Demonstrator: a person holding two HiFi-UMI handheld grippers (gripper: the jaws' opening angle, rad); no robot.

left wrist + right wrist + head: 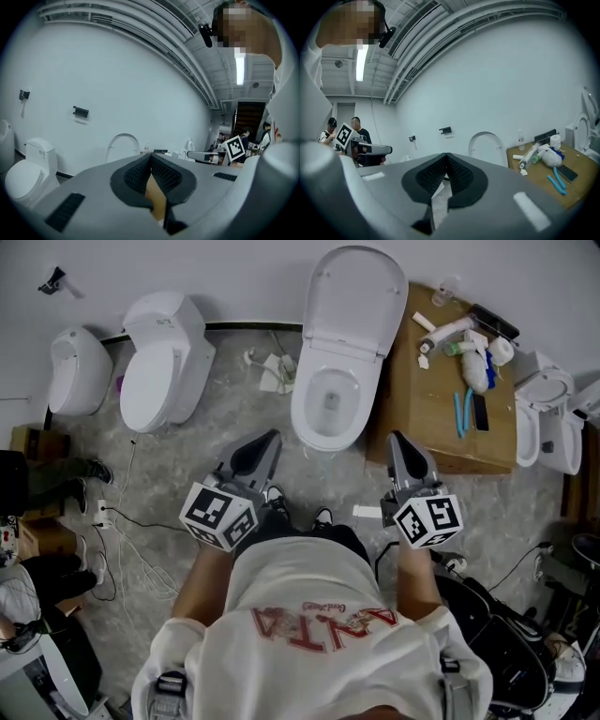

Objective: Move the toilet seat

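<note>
White glossy ceramic makes the toilet (326, 404) that stands in the middle of the floor, just beyond the person's feet. Its toilet seat (358, 298) is raised and leans back to the far wall, above the open bowl. It looks like smooth moulded plastic, so it is probably light and stiff, and also slippery for rubber pads. Since it turns on a hinge at the back, it should swing down in an arc and not lift free, and it may drop with a bang if it is released too early. The best place to take hold seems to be the free top edge, the farthest from the hinge, where the thin rim can go between two jaws.

To the right of the toilet stands a brown cardboard box (441, 423) with small bottles and tools on top, close enough to disturb a wide movement.

The left gripper (270, 439) and the right gripper (397, 439) are near the person's body, well apart from the seat. Both have their jaws pressed together with nothing between them, so they must open before any grasp.

The hinge itself is not visible. It is hard to tell whether the ring part lies on the bowl or stands up together with the lid. The person's body hides the near floor.
</note>
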